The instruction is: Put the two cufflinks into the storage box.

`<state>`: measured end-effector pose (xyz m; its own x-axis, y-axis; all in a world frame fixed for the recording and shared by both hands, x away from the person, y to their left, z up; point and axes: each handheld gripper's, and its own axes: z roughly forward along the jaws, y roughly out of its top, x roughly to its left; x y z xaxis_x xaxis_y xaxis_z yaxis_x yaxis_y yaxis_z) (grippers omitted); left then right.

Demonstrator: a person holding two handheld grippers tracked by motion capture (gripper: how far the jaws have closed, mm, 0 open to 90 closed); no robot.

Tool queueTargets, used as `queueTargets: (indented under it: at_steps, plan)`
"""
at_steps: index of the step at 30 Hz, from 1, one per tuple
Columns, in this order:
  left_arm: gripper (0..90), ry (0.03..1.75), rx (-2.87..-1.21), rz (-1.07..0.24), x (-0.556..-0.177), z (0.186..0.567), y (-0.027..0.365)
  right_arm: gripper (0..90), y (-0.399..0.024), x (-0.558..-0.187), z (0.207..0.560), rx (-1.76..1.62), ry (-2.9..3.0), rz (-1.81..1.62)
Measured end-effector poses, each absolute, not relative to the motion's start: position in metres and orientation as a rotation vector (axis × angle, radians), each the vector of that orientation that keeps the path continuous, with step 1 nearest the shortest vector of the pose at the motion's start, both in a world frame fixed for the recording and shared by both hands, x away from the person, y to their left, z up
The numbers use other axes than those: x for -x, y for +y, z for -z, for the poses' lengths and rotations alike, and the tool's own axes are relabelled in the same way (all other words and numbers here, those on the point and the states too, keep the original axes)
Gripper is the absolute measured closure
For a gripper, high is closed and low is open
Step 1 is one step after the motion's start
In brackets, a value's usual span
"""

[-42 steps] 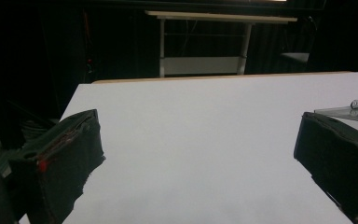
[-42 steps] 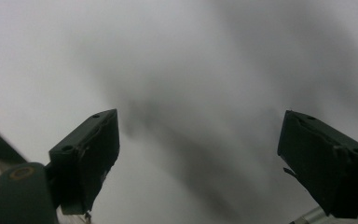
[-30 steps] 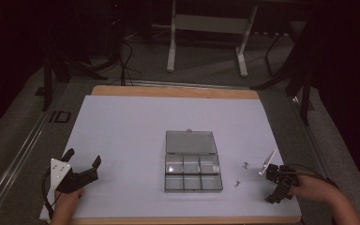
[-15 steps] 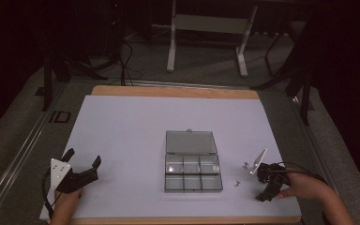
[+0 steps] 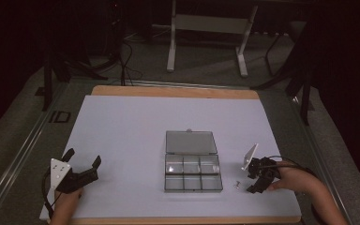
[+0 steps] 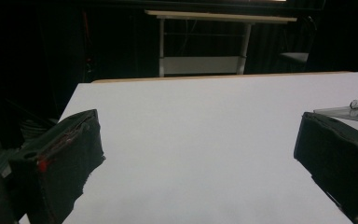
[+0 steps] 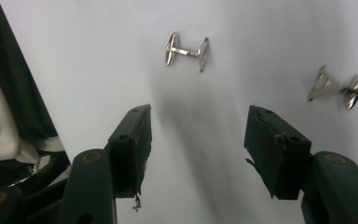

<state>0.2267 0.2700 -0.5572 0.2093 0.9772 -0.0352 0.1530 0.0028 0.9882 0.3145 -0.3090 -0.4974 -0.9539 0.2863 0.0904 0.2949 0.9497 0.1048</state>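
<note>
Two small silver cufflinks lie on the white table top in the right gripper view, one cufflink (image 7: 186,50) straight ahead of the jaws, the other cufflink (image 7: 338,86) off to the right. My right gripper (image 7: 199,116) hovers short of them; its jaws have just been closing and nothing is between them. From above, the right gripper (image 5: 254,180) sits just right of a cufflink (image 5: 237,184). A clear compartment box (image 5: 191,161) with its lid laid back rests mid-table. My left gripper (image 5: 83,158) stands wide open at the front left, holding nothing, as the left gripper (image 6: 196,135) view confirms.
The white board (image 5: 136,126) covers a wooden table. The box's lid edge (image 6: 349,109) shows at the right of the left gripper view. A metal stand (image 5: 206,23) and cables lie on the dark floor beyond the far edge.
My right hand has slid left across the table toward the cufflink beside the box. The left gripper has kept still.
</note>
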Motion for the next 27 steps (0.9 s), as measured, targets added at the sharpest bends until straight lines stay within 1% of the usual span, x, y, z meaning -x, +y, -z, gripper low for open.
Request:
queueTargets:
  at_steps: [4,8,12,16,18,19,22,27]
  plan:
    - [1.6,1.166,-1.398,-0.959,-0.227,0.557,0.270,46.5,-0.304,-0.318,0.497,0.437,-3.033,0.179]
    - [1.6,1.167,-1.398,-0.959,-0.227,0.557,0.270,54.8,-0.300,-0.322,0.498,0.428,-3.031,0.193]
    - [1.6,1.167,-1.399,-0.959,-0.227,0.557,0.270,58.7,-0.295,-0.325,0.501,0.409,-3.008,0.203]
    - [1.5,1.167,-1.399,-0.958,-0.227,0.557,0.270,66.8,-0.289,-0.327,0.503,0.402,-2.997,0.178]
    - [1.5,1.167,-1.399,-0.958,-0.227,0.557,0.270,69.1,-0.287,-0.329,0.504,0.405,-2.992,0.168]
    - [1.5,1.166,-1.399,-0.958,-0.227,0.557,0.270,72.8,-0.286,-0.330,0.505,0.401,-2.992,0.166]
    - [1.6,1.166,-1.399,-0.957,-0.227,0.557,0.270,77.6,-0.283,-0.331,0.506,0.393,-2.988,0.156]
    - [1.6,1.166,-1.399,-0.956,-0.227,0.557,0.270,83.4,-0.280,-0.331,0.506,0.359,-2.982,0.146]
